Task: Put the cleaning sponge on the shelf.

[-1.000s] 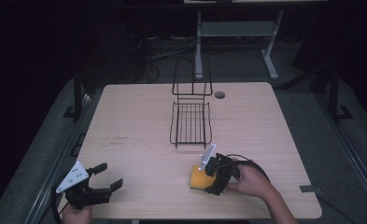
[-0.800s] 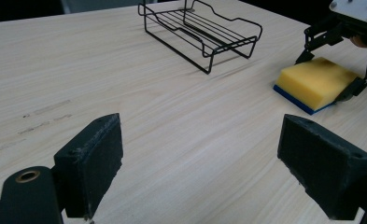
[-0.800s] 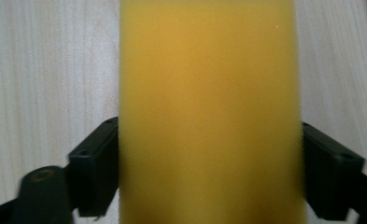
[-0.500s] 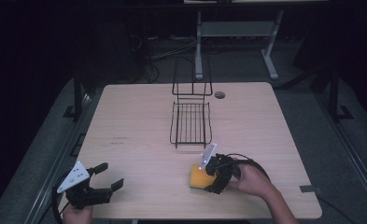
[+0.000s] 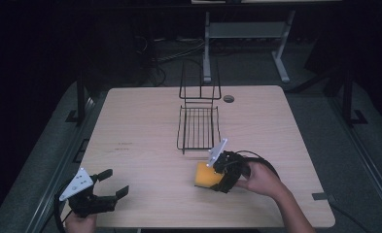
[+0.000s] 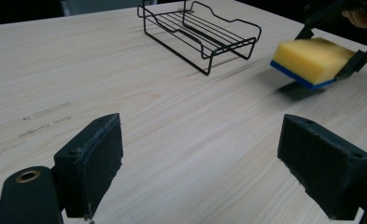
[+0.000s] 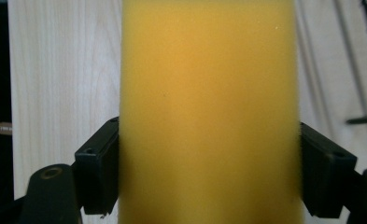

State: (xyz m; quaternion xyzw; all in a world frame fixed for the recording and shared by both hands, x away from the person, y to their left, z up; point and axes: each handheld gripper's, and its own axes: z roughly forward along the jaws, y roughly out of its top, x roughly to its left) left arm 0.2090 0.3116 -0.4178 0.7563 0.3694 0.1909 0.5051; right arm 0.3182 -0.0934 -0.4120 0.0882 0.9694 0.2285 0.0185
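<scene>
Nearest you, your left gripper (image 5: 112, 183) rests at the table (image 5: 145, 126) edge, fingers spread wide with bare wood between them. Farther along, your right gripper (image 7: 209, 182) has its fingers clamped on both sides of the yellow sponge (image 6: 312, 59), lifted just off the surface. Beyond its fingertips, the wire rack (image 5: 198, 127) stands empty; if the sponge belongs there, placing it likely remains.

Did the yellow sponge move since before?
No. The sponge, held in the right tool, sits at the same spot below the wire rack.
</scene>
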